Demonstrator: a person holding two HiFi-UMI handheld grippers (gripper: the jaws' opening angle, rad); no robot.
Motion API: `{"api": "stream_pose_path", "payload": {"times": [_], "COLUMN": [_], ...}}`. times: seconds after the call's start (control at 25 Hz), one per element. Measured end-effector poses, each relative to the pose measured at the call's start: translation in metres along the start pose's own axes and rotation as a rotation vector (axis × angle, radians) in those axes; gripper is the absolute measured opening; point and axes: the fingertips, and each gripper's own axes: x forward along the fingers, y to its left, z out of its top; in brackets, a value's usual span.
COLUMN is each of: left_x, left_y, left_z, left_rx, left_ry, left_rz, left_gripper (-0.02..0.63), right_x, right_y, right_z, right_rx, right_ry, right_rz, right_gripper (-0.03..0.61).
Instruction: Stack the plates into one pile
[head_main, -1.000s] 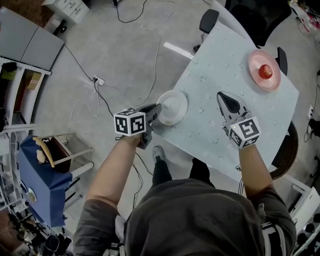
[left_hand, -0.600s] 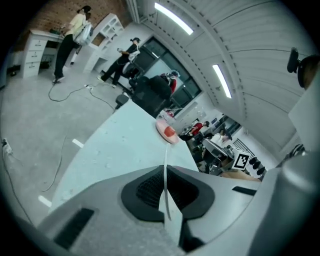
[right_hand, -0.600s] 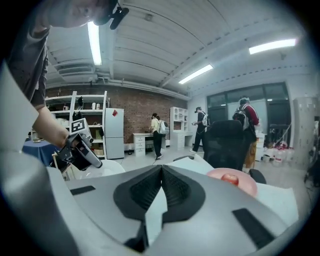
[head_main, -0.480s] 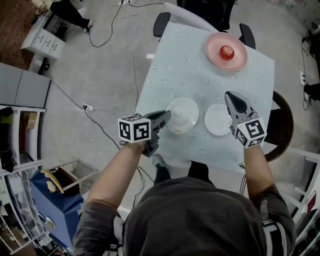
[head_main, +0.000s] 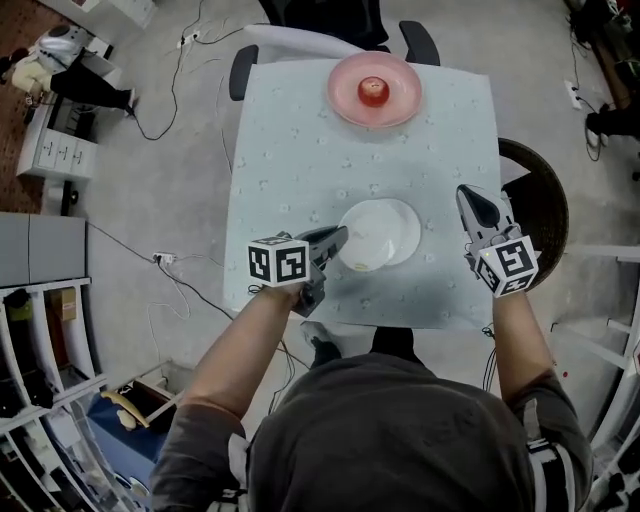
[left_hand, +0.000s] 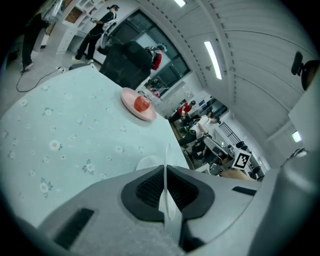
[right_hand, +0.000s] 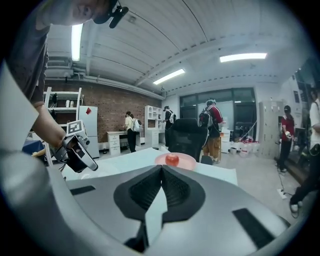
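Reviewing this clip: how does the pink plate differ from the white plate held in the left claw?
The pink plate carries a red fruit; the white plate is bare. The pink plate lies free at the table's far edge; the white plate is pinched by its rim in the left claw, overlapping a second white plate. Both are round.

Left claw (head_main: 340, 236) covers near rim of white plate (head_main: 362, 252). 2nd plate (head_main: 400, 222) overlaps it, edges can't be told apart. Red thing (head_main: 373, 90) on pink plate (head_main: 345, 102): too small to ID. Tabletop (head_main: 290, 150) hides most of chair (head_main: 419, 42).
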Motion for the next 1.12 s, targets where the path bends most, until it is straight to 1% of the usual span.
{"api": "stream_pose_path", "payload": {"times": [0.2, 0.28, 0.32, 0.36, 0.44, 0.48, 0.56, 0.6, 0.64, 0.68, 0.76, 0.88, 1.0, 1.12], "left_x": [0.039, 0.051, 0.056, 0.06, 0.067, 0.069, 0.071, 0.073, 0.075, 0.077, 0.08, 0.076, 0.065, 0.046], "left_y": [-0.002, 0.0, 0.003, 0.008, 0.024, 0.032, 0.043, 0.045, 0.045, 0.044, 0.043, 0.043, 0.04, 0.033], "left_z": [-0.008, -0.009, -0.01, -0.011, -0.016, -0.02, -0.024, -0.025, -0.026, -0.028, -0.032, -0.03, -0.023, -0.011], "left_rx": [-0.012, -0.018, -0.009, 0.015, 0.104, 0.172, 0.336, 0.402, 0.442, 0.456, 0.445, 0.427, 0.409, 0.41], "left_ry": [0.051, 0.056, 0.058, 0.064, 0.095, 0.117, 0.143, 0.142, 0.138, 0.135, 0.132, 0.111, 0.067, 0.007], "left_rz": [-0.002, 0.001, 0.013, 0.043, 0.153, 0.223, 0.35, 0.39, 0.409, 0.412, 0.399, 0.4, 0.399, 0.386], "left_gripper": [0.015, 0.015, 0.017, 0.017, 0.04, 0.058, 0.088, 0.098, 0.101, 0.103, 0.132, 0.144, 0.152, 0.152], "right_x": [-0.028, -0.034, -0.036, -0.038, -0.041, -0.042, -0.043, -0.044, -0.044, -0.045, -0.044, -0.041, -0.037, -0.03], "right_y": [-0.033, -0.041, -0.044, -0.047, -0.051, -0.052, -0.054, -0.056, -0.056, -0.057, -0.056, -0.052, -0.045, -0.034], "right_z": [-0.021, -0.029, -0.033, -0.037, -0.044, -0.047, -0.053, -0.056, -0.058, -0.06, -0.061, -0.058, -0.05, -0.037], "right_rx": [0.032, 0.044, 0.049, 0.053, 0.061, 0.064, 0.07, 0.072, 0.074, 0.076, 0.078, 0.072, 0.063, 0.049], "right_ry": [0.017, 0.023, 0.027, 0.03, 0.035, 0.037, 0.041, 0.043, 0.045, 0.046, 0.047, 0.045, 0.038, 0.029], "right_rz": [-0.058, -0.071, -0.076, -0.08, -0.084, -0.085, -0.086, -0.086, -0.087, -0.088, -0.085, -0.073, -0.058, -0.036], "right_gripper": [-0.008, -0.008, -0.008, -0.008, -0.008, -0.007, -0.008, -0.008, -0.008, -0.008, -0.008, -0.008, -0.008, -0.008]}}
